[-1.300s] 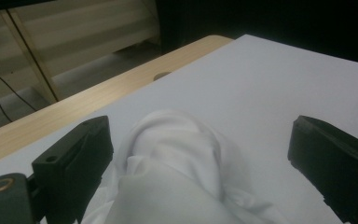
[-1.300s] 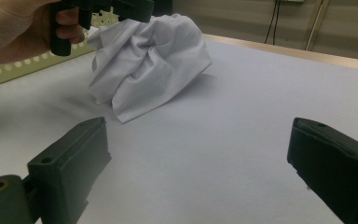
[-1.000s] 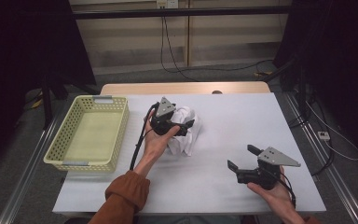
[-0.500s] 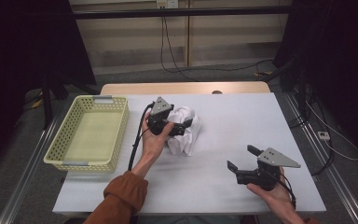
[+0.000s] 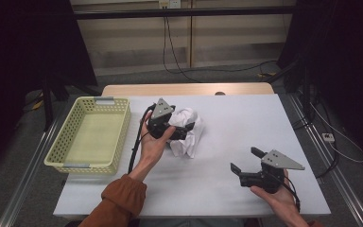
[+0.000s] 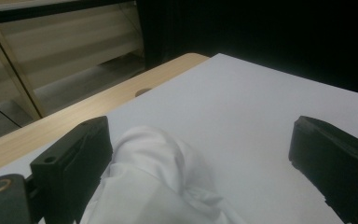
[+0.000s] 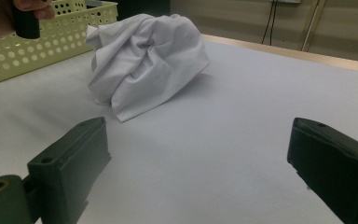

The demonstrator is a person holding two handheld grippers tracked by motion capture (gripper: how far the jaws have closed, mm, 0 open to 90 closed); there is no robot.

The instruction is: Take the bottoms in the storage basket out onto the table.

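The crumpled white cloth (image 5: 185,131) lies on the worktop (image 5: 246,123) directly between the spread jaws of the left claw (image 5: 189,130), touching one; the right claw (image 5: 244,161), also spread, is well apart.

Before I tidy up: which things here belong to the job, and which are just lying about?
In use:
crumpled white cloth
left gripper, jaws open around the cloth
right gripper, open, waiting

Lying about:
pale yellow perforated plastic basket
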